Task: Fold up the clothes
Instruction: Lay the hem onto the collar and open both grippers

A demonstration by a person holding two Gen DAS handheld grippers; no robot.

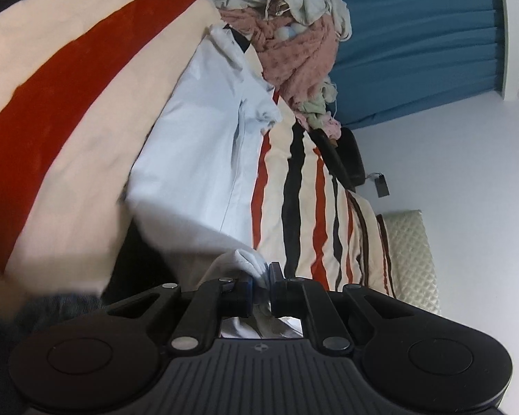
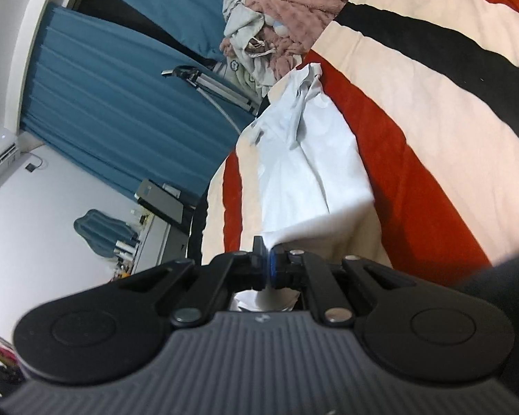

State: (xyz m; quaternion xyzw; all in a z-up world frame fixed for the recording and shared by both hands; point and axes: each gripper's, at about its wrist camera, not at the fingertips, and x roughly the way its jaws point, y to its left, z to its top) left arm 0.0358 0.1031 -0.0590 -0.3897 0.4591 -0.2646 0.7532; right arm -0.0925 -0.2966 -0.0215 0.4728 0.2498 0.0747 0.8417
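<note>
A pale blue garment [image 1: 197, 145] lies stretched along the striped bedspread [image 1: 69, 79]. It also shows in the right wrist view [image 2: 304, 159]. My left gripper [image 1: 259, 276] is shut on a bunched corner of the garment's near edge. My right gripper [image 2: 267, 259] is shut on another corner of the same near edge. The near edge is lifted off the bed between the two grippers. The far end with the collar rests on the bed.
A pile of unfolded clothes [image 1: 290, 34] in pink, grey and green sits at the far end of the bed [image 2: 270, 27]. Blue curtains [image 1: 415, 34] hang behind. A quilted pillow [image 1: 411, 259] lies by the wall. A metal stand [image 2: 218, 86] and a desk [image 2: 155, 235] stand beside the bed.
</note>
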